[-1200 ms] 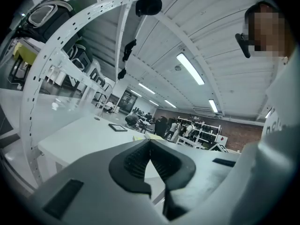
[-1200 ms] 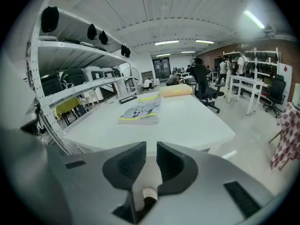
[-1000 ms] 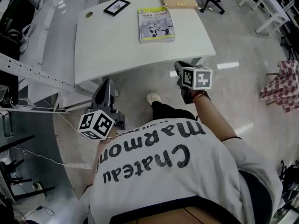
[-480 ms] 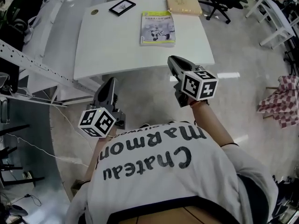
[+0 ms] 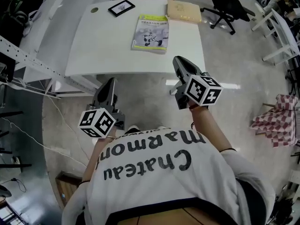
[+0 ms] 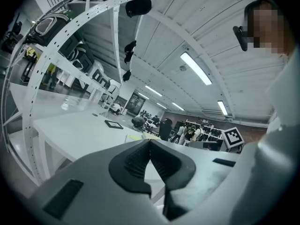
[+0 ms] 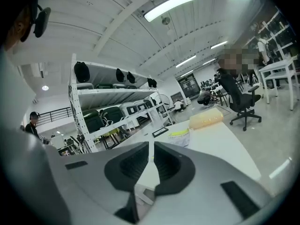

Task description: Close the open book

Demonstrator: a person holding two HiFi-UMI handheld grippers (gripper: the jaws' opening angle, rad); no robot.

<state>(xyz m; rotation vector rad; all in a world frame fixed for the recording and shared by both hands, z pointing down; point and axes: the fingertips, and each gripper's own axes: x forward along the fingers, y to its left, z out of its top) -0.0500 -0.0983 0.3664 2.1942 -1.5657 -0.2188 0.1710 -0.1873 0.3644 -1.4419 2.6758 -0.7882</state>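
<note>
The book (image 5: 150, 33) lies flat on the white table (image 5: 108, 46) with its green-and-grey cover up; it also shows in the right gripper view (image 7: 180, 136). My left gripper (image 5: 110, 81) hovers in front of the table's near edge, below table height, its jaws shut and empty (image 6: 150, 142). My right gripper (image 5: 178, 60) is raised at the table's near right corner, short of the book. Its jaws (image 7: 151, 144) have just been closing and stand a narrow slit apart with nothing between them.
A black picture frame (image 5: 121, 7) and a pale yellow pad (image 5: 183, 11) lie at the table's far side. A white rack (image 5: 28, 60) runs along the left. A black office chair (image 5: 225, 8) and a checkered cloth (image 5: 276, 121) stand to the right.
The person has stepped toward the table, so it sits nearer in the head view. The right gripper has risen and levelled out near the table corner; the left has come forward a little.
</note>
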